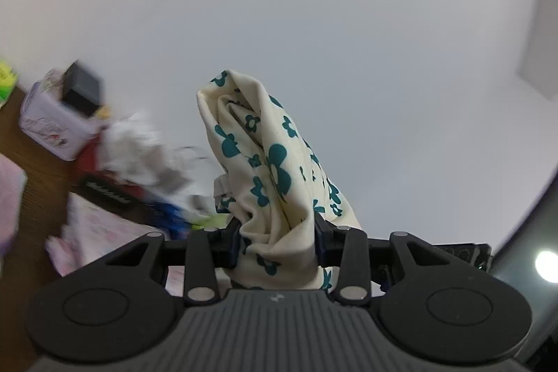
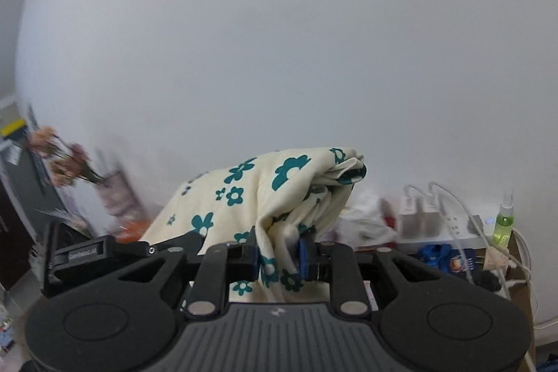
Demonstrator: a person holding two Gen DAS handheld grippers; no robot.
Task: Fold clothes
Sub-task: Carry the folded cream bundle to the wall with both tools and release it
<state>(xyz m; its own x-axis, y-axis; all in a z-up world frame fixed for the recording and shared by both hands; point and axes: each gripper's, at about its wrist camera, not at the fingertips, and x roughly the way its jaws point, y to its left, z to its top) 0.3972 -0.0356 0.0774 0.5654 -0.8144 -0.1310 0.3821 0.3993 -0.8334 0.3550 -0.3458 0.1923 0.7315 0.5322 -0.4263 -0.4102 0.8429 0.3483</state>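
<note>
A cream garment with teal flowers point(image 1: 275, 169) is held up in the air against a white wall. My left gripper point(image 1: 277, 243) is shut on a bunched fold of it, and the cloth stands up past the jaws. My right gripper point(image 2: 279, 253) is shut on another part of the same garment point(image 2: 265, 190), which drapes over and to the left of its jaws. The other gripper's black body point(image 2: 90, 253) shows at the left of the right wrist view.
A wooden table point(image 1: 31, 142) holds a white tin point(image 1: 52, 124), pink cloth point(image 1: 101, 232) and blurred clutter. In the right wrist view there are dried flowers point(image 2: 62, 159), a power strip with cables point(image 2: 439, 229) and a green spray bottle point(image 2: 504, 222).
</note>
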